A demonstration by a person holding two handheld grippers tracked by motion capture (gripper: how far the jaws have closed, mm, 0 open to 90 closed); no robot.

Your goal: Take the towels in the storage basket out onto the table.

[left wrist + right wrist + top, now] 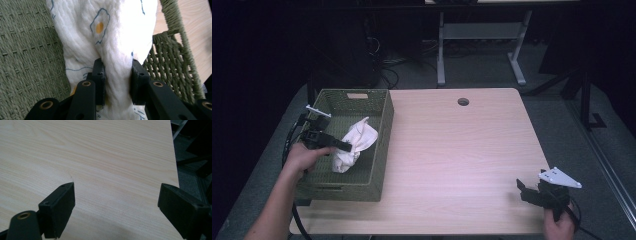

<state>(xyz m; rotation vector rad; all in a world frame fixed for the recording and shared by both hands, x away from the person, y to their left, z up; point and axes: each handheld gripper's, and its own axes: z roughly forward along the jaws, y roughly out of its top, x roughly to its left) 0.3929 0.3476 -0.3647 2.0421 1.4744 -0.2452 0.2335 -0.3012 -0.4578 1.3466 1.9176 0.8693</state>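
A white cloth point(354, 144) with small blue and orange egg prints hangs bunched inside the green woven basket point(382, 150) at the table's left. My left gripper point(343, 146) is shut on a fold of the cloth point(117, 75), both pads pressing its sides, and holds it partly lifted off the basket floor point(27, 55). Near the table's front right corner my right gripper point(522, 189) stands open above bare wood point(100, 157), with nothing between its wide-apart jaws.
The light wooden table point(452, 150) has a round cable hole point(463, 101) near its far edge. Its right edge point(175, 162) runs close beside my right gripper. Behind the table stand a grey desk frame point(482, 35) and cables on the dark floor.
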